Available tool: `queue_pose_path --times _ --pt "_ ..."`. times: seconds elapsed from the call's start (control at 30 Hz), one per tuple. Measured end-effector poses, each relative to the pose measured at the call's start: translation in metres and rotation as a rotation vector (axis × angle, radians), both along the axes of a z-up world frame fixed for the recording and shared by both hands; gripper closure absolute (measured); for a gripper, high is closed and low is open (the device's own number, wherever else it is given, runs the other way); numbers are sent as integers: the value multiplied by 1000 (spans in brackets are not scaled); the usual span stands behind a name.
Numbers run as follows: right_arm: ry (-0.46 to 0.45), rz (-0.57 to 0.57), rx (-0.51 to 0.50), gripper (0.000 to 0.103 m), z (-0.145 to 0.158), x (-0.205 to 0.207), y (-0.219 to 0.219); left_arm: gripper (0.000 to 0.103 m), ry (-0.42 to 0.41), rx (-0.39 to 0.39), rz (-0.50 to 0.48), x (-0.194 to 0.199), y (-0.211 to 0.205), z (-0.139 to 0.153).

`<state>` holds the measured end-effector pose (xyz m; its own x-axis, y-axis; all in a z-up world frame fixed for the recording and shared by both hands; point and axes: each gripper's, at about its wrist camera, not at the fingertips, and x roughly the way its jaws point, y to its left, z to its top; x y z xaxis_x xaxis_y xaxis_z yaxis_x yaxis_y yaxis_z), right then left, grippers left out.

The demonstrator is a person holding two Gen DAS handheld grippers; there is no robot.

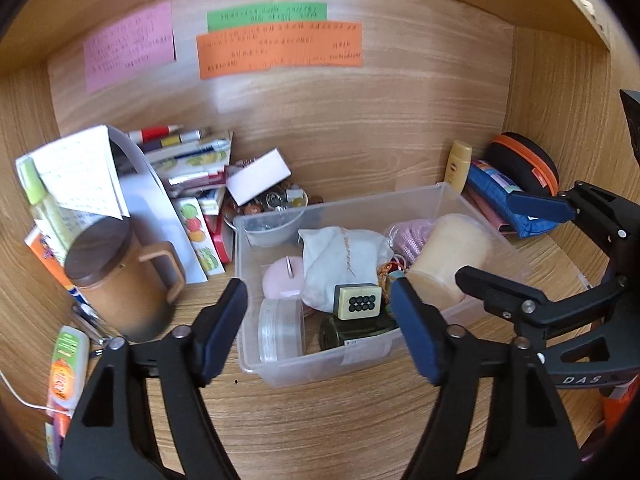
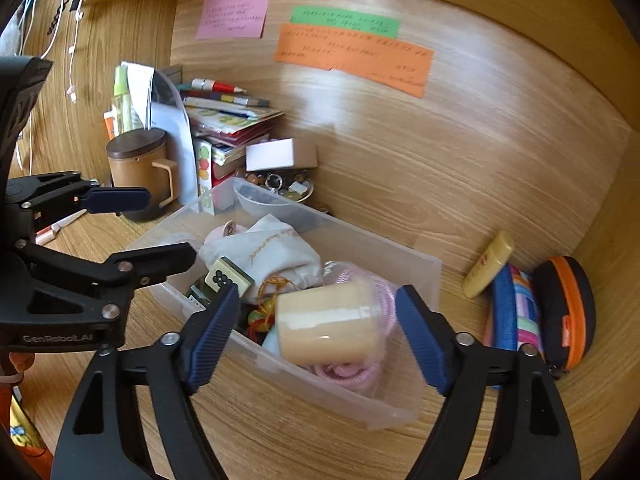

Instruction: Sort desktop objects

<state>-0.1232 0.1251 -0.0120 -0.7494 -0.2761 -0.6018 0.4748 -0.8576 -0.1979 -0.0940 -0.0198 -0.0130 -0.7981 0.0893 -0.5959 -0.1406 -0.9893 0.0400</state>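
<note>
Two claws, left claw and right claw, both spread apart, empty, above one clear bin; three sticky notes upper frame.

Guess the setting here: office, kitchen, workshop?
Most likely a home or dorm study desk set into a wooden alcove. Handwritten sticky notes are stuck on the back panel, a stack of books and pens sits in the corner beside a lidded mug, and a clear plastic bin holds small personal items.

wooden desk alcove, coloured notes on wall
</note>
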Motion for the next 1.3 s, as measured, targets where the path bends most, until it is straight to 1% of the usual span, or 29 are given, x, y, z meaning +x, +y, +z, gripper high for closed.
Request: queue_pose_path --times 0.07,0.13,0.23,0.3,0.4,0.43,0.57,0.67,0.73,0.87,1.07,1.3 --pt "13 -11 -6 21 4 5 5 23 16 -12 7 6 3 4" --pt "24 -19 -17 19 8 11 11 15 32 -20 15 12 5 8" --pt "35 -25 -35 18 14 21 19 7 55 -29 30 23 7 13" --pt "39 -32 -51 17 16 27 25 4 62 -35 39 29 8 16" --pt "46 -44 -75 5 17 37 33 3 67 -39 55 37 9 17" --pt "53 -50 -84 5 18 41 36 3 68 -38 61 41 8 17" --pt "60 -60 -116 4 19 57 47 3 85 -28 90 53 6 18" --pt "61 -93 -142 4 20 67 57 3 102 -10 112 63 3 19" --pt "64 -116 -166 1 21 75 64 3 113 2 128 69 2 20" --pt "69 -126 -214 0 23 88 74 3 114 17 128 78 2 17" --pt "84 -141 -215 0 23 98 78 3 120 37 117 88 5 11" --pt "47 -139 -215 0 17 93 77 3 143 30 118 90 8 9"
